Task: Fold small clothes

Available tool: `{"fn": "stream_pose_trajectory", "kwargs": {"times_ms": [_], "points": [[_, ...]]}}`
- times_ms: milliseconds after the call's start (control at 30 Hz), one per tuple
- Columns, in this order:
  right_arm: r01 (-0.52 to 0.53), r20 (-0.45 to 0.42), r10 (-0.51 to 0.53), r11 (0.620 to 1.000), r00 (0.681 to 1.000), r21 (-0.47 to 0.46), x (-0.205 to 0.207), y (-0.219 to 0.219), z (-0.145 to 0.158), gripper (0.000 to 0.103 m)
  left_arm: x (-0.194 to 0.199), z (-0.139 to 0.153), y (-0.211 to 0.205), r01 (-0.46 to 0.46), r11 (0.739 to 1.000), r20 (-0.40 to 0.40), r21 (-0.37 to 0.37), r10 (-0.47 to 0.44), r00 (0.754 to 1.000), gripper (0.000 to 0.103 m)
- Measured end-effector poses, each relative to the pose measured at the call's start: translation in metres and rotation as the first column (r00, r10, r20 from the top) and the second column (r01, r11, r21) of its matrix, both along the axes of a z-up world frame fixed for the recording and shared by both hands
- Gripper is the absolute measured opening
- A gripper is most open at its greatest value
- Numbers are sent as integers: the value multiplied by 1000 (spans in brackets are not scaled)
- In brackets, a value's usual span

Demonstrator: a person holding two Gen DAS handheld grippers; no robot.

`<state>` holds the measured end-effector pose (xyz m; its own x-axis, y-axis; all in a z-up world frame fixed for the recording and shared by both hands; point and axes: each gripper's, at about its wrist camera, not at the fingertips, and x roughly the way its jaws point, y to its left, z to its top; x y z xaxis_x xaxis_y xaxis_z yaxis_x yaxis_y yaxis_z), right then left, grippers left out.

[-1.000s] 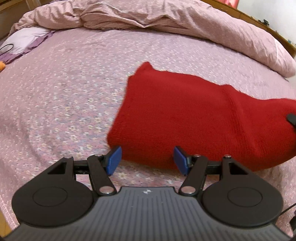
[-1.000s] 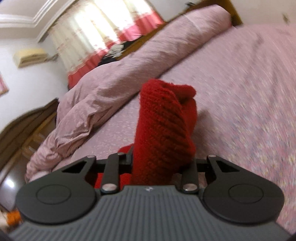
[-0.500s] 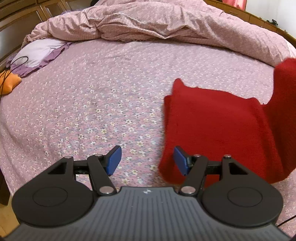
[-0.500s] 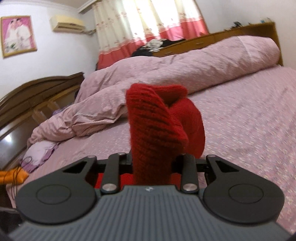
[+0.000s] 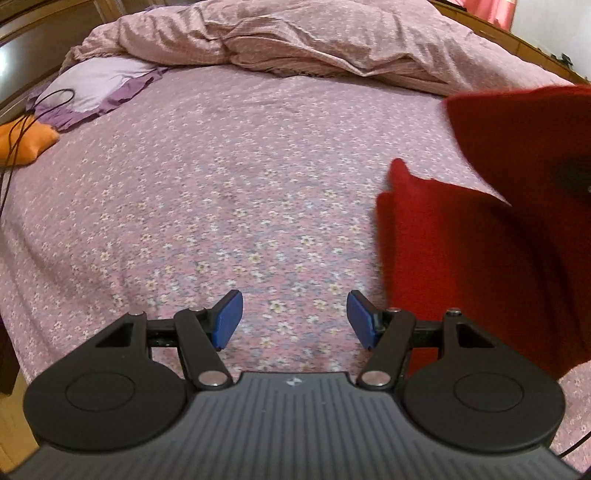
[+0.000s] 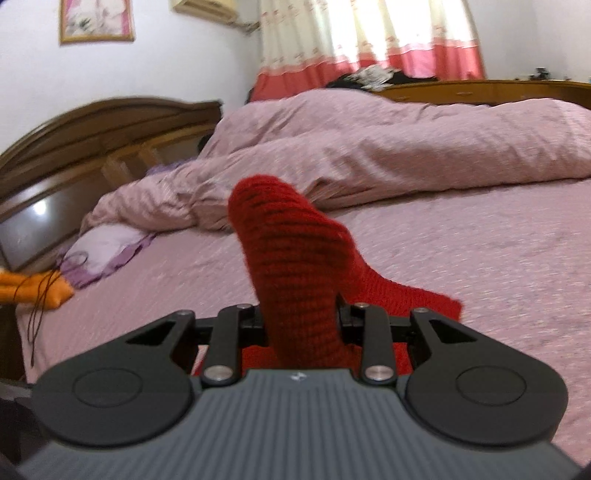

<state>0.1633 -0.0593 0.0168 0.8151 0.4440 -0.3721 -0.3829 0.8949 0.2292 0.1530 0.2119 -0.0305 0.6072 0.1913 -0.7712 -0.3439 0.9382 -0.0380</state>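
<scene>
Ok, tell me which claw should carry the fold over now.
Right. The right claw already grips the raised red knit; the left claw is open over the bedsheet, beside the garment.

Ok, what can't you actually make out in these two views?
- Right tongs pads: right wrist view, buried in the red knit garment.
- Garment's right part: left wrist view, cut by the frame edge, blurred.
- Its type, sleeves: neither view shows.
- Framed picture: blurred.
</scene>
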Motion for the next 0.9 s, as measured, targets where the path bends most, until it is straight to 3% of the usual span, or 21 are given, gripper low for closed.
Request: {"fn": "stream_pose_trajectory", "kwargs": {"times_ms": [200, 367, 600, 767, 900], "points": [[-138, -60, 133, 986, 989, -98, -2, 50, -25, 33, -6, -5, 18, -35, 999, 2, -21, 35, 999, 68], [-214, -29, 213, 959, 977, -184, -19, 65, -38, 42, -11, -6, 27, -52, 998, 11, -25, 52, 999, 68], [-245, -54, 241, 965, 969, -89, -30, 51, -30, 56, -14, 14, 26, -47, 998, 71, -41, 50, 996, 68], [-265, -62, 264, 964, 962, -11, -44, 42, -20, 58, -13, 38, 16, -7, 999, 124, -50, 13, 992, 68], [-260, -83, 269, 960, 960, 102, -50, 23, -10, 58, -11, 58, 5, 38, 997, 166, -70, -26, 986, 68]]}}
